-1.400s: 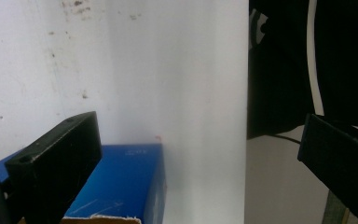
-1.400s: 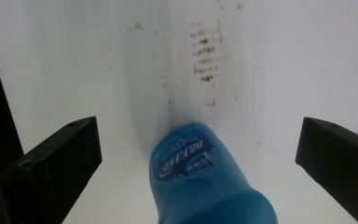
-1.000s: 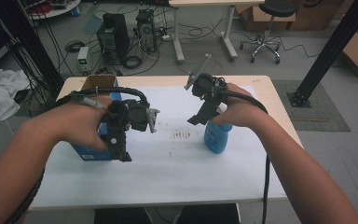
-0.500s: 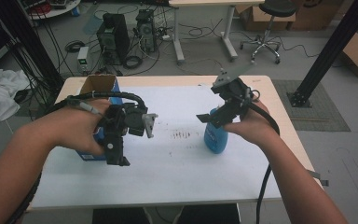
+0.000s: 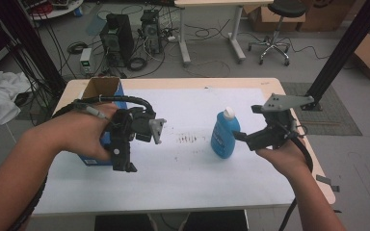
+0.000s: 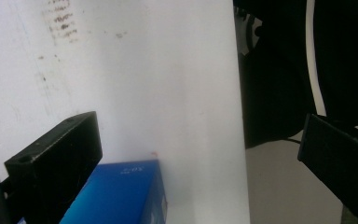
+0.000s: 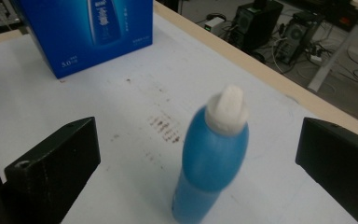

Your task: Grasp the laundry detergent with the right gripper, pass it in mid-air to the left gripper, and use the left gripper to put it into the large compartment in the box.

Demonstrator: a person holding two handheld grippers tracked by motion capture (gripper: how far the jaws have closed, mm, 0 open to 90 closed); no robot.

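Two grippers up, both with jaws spread wide, nothing held. My right gripper point(image 5: 238, 136) sits just beside the blue bottle point(image 5: 225, 133), which stands upright with its white cap point(image 7: 227, 108) on, near the middle of the white mat point(image 5: 197, 168); in the right gripper view the bottle sits between my jaws but not touching either. My left gripper point(image 5: 125, 166) hangs over the near corner of the blue box point(image 6: 121, 196), by the table's front edge; the box's open top point(image 5: 101, 87) faces up. Reads to me as the approach-to-grasp step on the bottle, likely headed for the box. Next: push right gripper forward until the bottle body is centred between the pads, close below the shoulder, keep it upright. Left should probably steady the box.
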